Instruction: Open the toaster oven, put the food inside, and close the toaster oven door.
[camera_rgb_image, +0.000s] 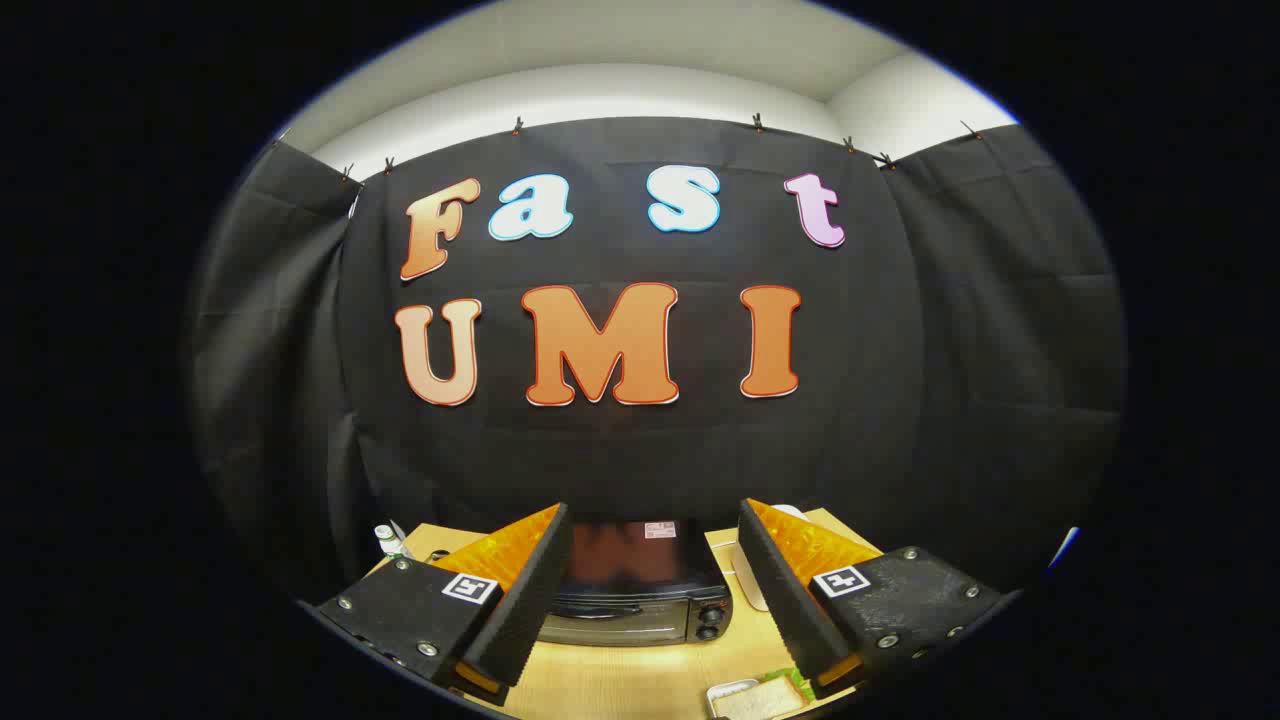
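Gripper view has the toaster oven (640, 590) shut at the bench's (610, 685) far edge, beyond my fingers. It looks heavy and rigid; I'd hook its door handle. Soft sandwich (765, 697) waits nearer. My hand-held gripper (650, 590) gapes wide, holding nothing.

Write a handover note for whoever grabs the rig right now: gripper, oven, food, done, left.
Gripper: open, fingers spread wide, holding nothing, raised above the table.
Toaster oven: on the table beyond the fingers, seen between them; door looks closed.
Food: what looks like a sandwich in a shallow white tray, on the table near the right finger, in front of the oven and to its right.
Done: nothing visible yet.
Left: open the door, pick up the food, put it inside, close the door.
Also there: a small bottle at the table's far left.
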